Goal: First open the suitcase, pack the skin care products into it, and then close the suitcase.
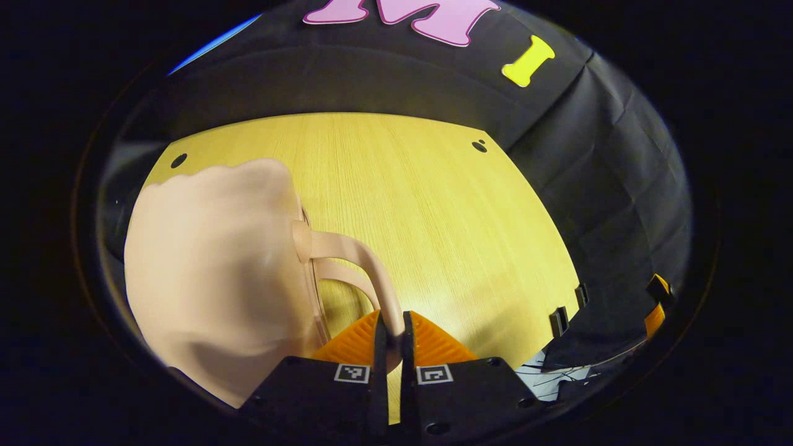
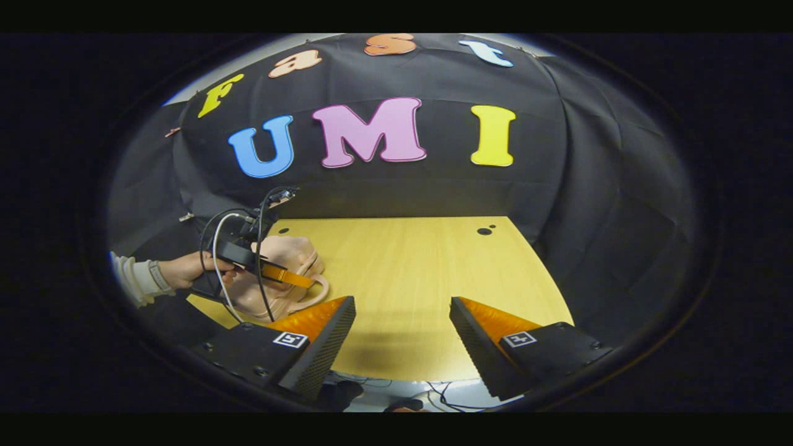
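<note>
Left tongs (image 1: 391, 337) clenched on the looped handle (image 1: 362, 260) of the pink suitcase (image 1: 210, 279), both fingers pressing the strap right at their tips. Seen from the left gripper view with the handle arching up and left from the tips to the case body, which sat just beyond and left of the tongs on the wooden counter (image 1: 446, 223). Long axis of the case hard to call under the fisheye; body looked rounded and soft. Case appeared shut, contents not visible, so nothing packed that could be confirmed.

Right tongs (image 2: 403, 328) released, fingers spread wide over bare counter (image 2: 409, 272) with nothing between them. From the right gripper view, suitcase (image 2: 282, 272) lay well off to the left and farther back, with the left tongs (image 2: 291, 277) and the holding hand (image 2: 189, 269) at it, cables trailing off the gripper body. Left hand clearly the nearer one to the case; right well apart.

No skin care products made out on the counter in either view. Judged as the opening step, lid not yet up. Coming move likely depends on pulling the handle away from the body, with the right tongs free to steady.
</note>
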